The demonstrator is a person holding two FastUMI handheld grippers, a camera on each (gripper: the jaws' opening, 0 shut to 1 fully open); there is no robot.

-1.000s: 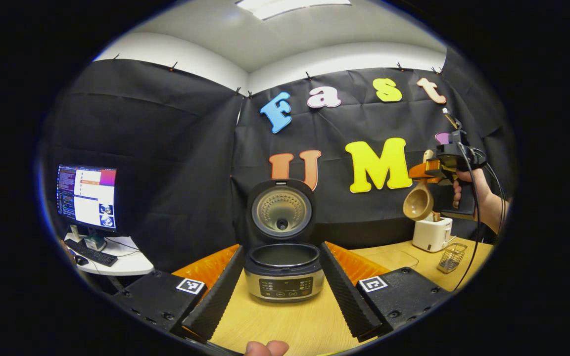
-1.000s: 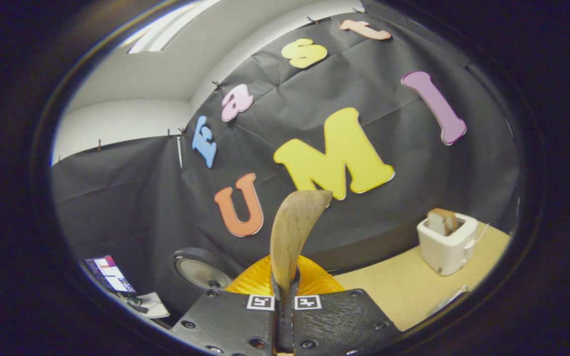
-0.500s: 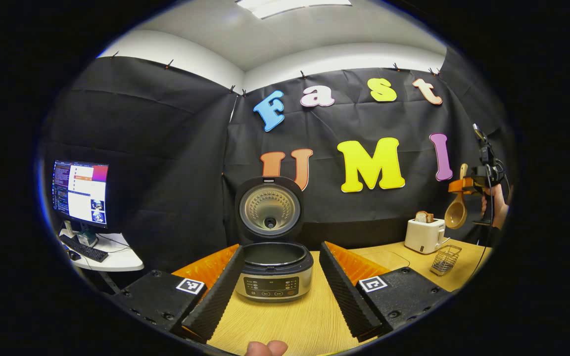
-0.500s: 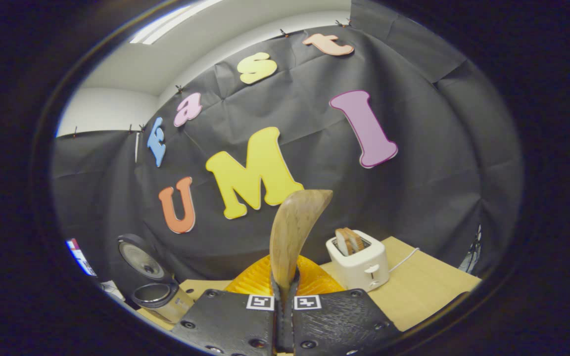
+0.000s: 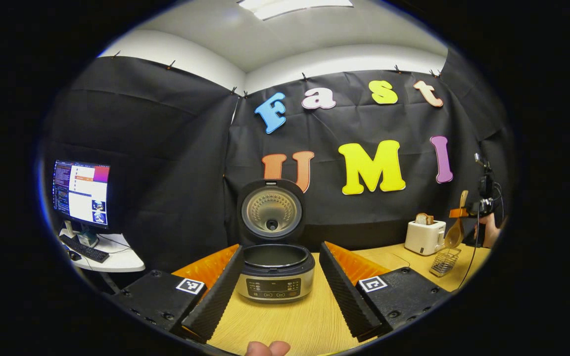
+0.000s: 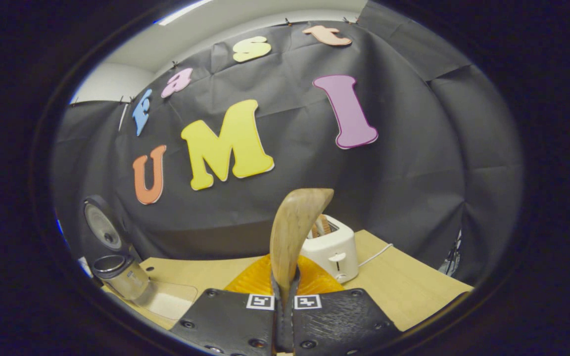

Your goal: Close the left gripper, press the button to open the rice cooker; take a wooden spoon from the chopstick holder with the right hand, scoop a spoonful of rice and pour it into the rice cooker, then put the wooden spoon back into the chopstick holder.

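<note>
The right hand-held gripper (image 6: 285, 316) pinches the wooden spoon (image 6: 292, 232); the left hand-held gripper (image 5: 276, 282), fingers spread, faces the open rice cooker (image 5: 275, 272).

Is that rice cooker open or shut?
Open: the rice cooker has its lid standing upright, showing the pot inside.
</note>
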